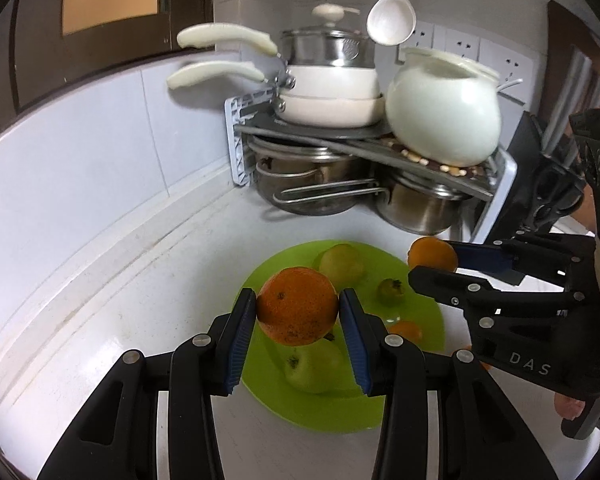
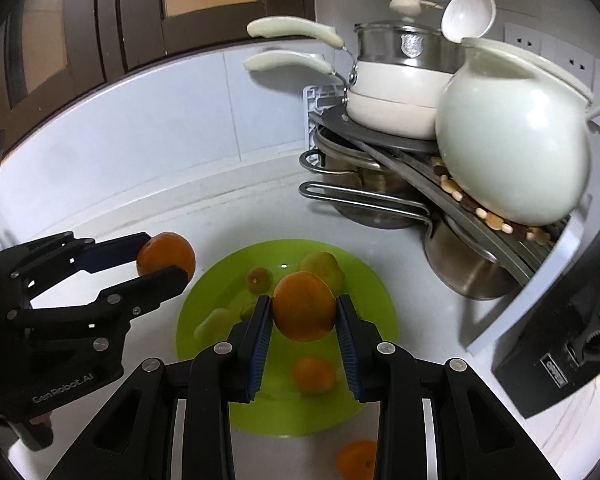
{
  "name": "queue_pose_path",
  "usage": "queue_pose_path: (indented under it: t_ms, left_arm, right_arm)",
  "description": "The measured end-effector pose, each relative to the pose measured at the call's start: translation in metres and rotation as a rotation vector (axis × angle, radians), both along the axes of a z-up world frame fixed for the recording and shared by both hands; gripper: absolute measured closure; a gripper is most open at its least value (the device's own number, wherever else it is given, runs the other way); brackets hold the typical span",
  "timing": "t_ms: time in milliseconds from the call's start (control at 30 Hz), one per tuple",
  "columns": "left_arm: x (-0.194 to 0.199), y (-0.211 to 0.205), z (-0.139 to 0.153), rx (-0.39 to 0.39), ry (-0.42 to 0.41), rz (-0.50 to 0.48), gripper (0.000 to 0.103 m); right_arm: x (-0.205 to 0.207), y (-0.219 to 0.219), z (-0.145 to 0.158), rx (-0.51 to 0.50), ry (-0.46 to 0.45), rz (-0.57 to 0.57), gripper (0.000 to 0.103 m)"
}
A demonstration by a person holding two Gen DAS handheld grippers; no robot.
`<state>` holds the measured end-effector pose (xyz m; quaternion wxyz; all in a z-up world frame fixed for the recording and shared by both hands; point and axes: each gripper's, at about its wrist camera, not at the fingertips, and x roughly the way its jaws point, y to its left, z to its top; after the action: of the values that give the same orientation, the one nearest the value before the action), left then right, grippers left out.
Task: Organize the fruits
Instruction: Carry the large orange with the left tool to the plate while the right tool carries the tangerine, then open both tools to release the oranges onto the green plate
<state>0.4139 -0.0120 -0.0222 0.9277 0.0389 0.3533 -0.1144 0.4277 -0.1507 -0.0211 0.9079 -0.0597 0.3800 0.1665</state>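
Two oranges, each clamped in a gripper [image 1: 298,306] [image 2: 303,310], should be lowered gently (avoiding fruit below) onto the green plate [image 1: 268,404].

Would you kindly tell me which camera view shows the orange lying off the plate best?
The right wrist view: the loose orange lies on the counter just below the green plate, partly cut off by the finger. In the left wrist view only an orange sliver shows behind the right hand-held gripper.

Orange [image 1: 297,306] between left tongs [image 1: 298,338] above plate [image 1: 424,320]
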Motion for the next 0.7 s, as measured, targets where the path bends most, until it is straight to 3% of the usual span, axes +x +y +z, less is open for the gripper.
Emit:
queue_pose_path:
  t_ms: [400, 700]
  left_arm:
    - [0.044, 0.008, -0.038, -0.007, 0.137, 0.001, 0.061]
    - [0.055, 0.01, -0.05, 0.003, 0.173, 0.01, 0.06]
  right_arm:
    - [0.044, 0.002, -0.029, -0.023, 0.121, 0.021, 0.07]
    - [0.055, 0.005, -0.047, -0.031, 0.165, 0.023, 0.07]
